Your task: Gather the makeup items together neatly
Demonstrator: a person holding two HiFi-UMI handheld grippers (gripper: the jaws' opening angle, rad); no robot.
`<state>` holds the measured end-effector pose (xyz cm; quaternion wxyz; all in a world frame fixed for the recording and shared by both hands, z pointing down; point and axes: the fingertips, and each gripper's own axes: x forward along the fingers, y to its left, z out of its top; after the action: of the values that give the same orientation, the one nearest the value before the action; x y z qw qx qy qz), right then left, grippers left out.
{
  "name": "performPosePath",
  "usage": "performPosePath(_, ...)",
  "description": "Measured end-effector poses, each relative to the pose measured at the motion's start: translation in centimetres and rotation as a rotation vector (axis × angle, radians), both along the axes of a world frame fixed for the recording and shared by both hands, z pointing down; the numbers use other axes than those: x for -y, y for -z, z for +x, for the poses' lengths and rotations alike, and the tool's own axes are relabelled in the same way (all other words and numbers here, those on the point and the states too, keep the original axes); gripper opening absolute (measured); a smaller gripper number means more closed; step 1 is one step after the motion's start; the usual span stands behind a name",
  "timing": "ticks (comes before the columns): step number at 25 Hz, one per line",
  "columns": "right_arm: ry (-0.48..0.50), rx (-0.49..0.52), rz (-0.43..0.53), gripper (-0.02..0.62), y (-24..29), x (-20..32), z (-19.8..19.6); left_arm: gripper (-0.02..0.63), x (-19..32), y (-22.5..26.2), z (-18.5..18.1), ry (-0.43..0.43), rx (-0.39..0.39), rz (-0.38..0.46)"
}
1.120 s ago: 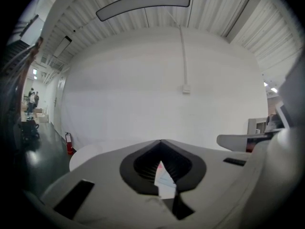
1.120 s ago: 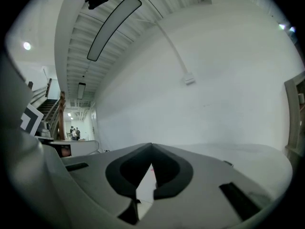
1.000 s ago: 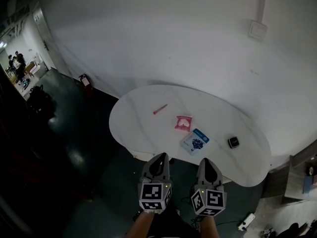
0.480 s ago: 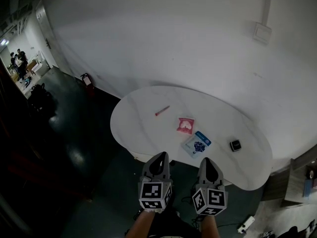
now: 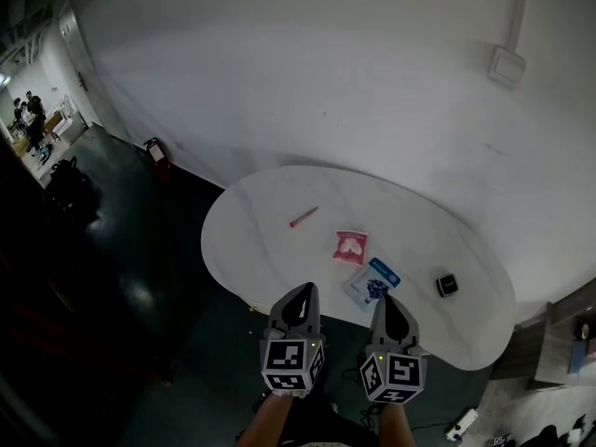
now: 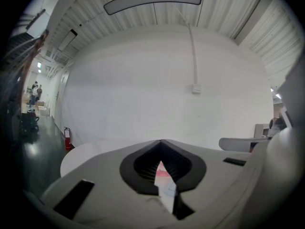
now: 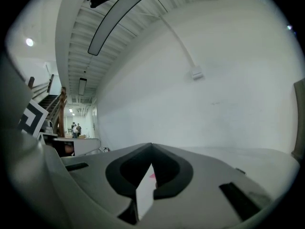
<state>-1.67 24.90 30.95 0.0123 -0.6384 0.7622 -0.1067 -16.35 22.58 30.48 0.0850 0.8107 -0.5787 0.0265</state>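
Observation:
A white oval table (image 5: 270,208) stands by the wall and carries the makeup items. On it lie a thin pink stick (image 5: 303,217), a pink packet (image 5: 350,247), a blue and white packet (image 5: 372,280) and a small black compact (image 5: 448,285), spread apart. My left gripper (image 5: 304,289) is shut and empty at the table's near edge. My right gripper (image 5: 383,299) is shut and empty too, its tip just short of the blue and white packet. In the left gripper view the closed jaws leave a slit that shows the pink packet (image 6: 162,171).
A red fire extinguisher (image 5: 155,149) stands on the dark floor by the wall at left. People (image 5: 33,119) stand in a lit area far left. A white wall box (image 5: 508,66) hangs above the table. A power strip (image 5: 461,424) lies on the floor at right.
Both grippers have moved forward toward the table together. Their tips now reach its near edge, and the items sit closer to them. The jaws stayed shut.

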Motion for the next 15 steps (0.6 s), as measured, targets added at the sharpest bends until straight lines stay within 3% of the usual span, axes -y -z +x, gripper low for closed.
performPosePath(15, -0.017, 0.015, -0.057, 0.002, -2.5, 10.2, -0.8, 0.032, 10.1, -3.0, -0.8, -0.015, 0.008, -0.06)
